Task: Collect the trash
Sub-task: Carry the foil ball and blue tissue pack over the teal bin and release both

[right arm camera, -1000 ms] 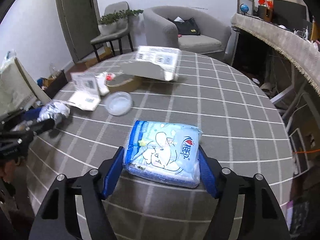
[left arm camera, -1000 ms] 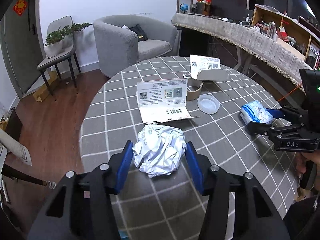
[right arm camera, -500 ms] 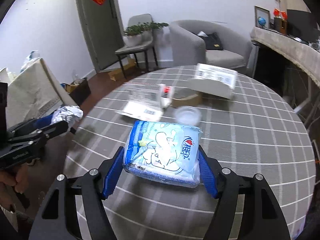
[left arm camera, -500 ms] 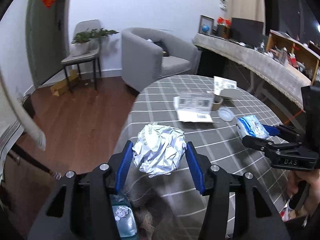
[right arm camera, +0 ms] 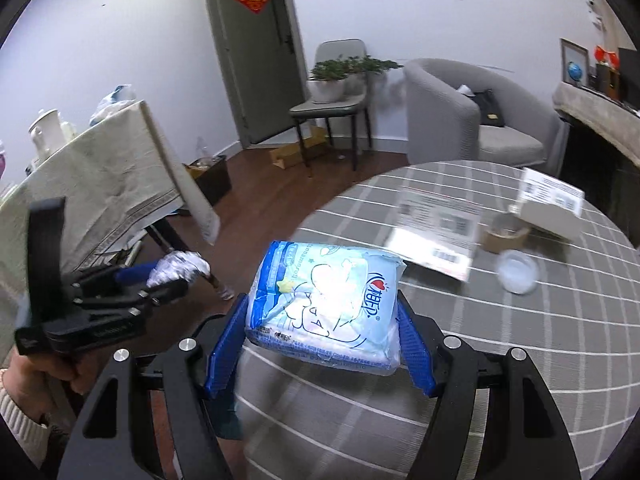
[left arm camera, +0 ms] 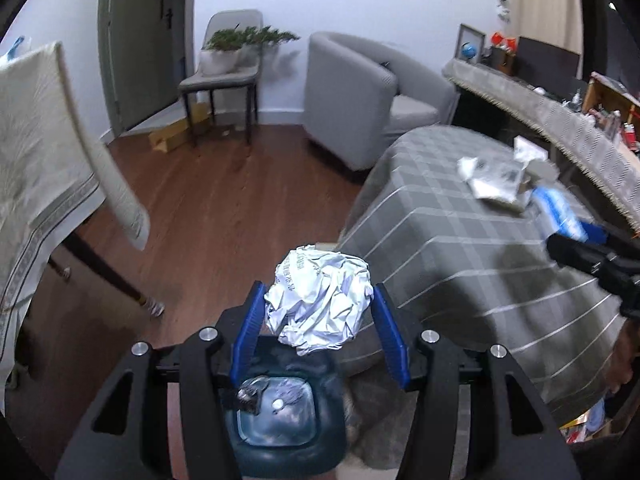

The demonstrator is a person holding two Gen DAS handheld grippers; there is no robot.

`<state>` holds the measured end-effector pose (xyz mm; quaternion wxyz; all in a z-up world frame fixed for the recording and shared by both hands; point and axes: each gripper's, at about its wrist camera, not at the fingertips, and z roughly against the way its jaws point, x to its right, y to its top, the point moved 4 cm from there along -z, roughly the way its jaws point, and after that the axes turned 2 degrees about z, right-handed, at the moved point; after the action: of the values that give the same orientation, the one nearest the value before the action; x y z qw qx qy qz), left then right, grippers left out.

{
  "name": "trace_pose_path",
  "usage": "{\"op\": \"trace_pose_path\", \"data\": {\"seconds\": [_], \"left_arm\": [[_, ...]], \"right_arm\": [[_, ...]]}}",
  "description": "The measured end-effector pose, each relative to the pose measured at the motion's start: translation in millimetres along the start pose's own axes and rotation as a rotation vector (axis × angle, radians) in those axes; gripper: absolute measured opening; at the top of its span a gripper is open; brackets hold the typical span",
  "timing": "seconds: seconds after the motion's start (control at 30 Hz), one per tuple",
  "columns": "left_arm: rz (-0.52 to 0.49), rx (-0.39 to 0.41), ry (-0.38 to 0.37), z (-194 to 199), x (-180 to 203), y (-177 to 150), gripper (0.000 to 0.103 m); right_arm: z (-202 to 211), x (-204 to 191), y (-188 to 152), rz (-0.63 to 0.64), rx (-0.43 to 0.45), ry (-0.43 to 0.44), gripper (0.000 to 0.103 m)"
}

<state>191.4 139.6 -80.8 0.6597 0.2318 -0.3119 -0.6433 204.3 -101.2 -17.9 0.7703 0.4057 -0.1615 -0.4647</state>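
Item one: crumpled foil ball (left arm camera: 319,298), pinched between the blue pads of your left gripper (left arm camera: 318,320), held in the air off the table edge and above the dark teal bin (left arm camera: 280,412). The bin sits on the floor directly below your fingers; its lining holds a few small scraps at the bottom.

Item two: blue tissue pack (right arm camera: 326,306), printed with a cartoon figure, clamped at both sides by your right gripper (right arm camera: 322,344). You hold it over the near edge of the round table (right arm camera: 520,360), which wears a grey checked cloth.

Left on that table: a flat printed mailer (right arm camera: 438,232), a tape roll (right arm camera: 505,234), a clear plastic lid (right arm camera: 517,272) and an open white box (right arm camera: 550,204), grouped together toward the far side.

Surroundings: wooden floor (left arm camera: 208,208), grey armchair (left arm camera: 360,100), a chair carrying a potted plant (left arm camera: 228,56), and a second table under a pale cloth (left arm camera: 44,140) at your left.
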Motion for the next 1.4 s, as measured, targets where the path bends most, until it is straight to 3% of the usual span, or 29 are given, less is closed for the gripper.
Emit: {"op": "trace_pose_path", "data": {"seconds": [0.4,0.63,1.07,1.4], "left_arm": [[0.004,-0.171,0.088,-36.9,-64.6,-54.5,0.057],[-0.024,-0.275,0.115,-49.5,-86.5,-85.1,0.075],[0.03,-0.2,0.108,-19.4,-114.6,-71.3,0.08],[0.089,-0.083,0.101,23.4,-133.9,-50.8,0.08]], "right_arm": [[-33.6,-70.9,7.1,0.072,-0.022,0.095,0.071],[-55.2,-100.0,5.2,0.097,-0.059,0.127,0.071],[-108.8,-137.6,-14.6,0.11,-0.2,0.16,0.071],[-151.9,-152.3,-44.1,0.121,-0.329,0.137,0.071]]}}
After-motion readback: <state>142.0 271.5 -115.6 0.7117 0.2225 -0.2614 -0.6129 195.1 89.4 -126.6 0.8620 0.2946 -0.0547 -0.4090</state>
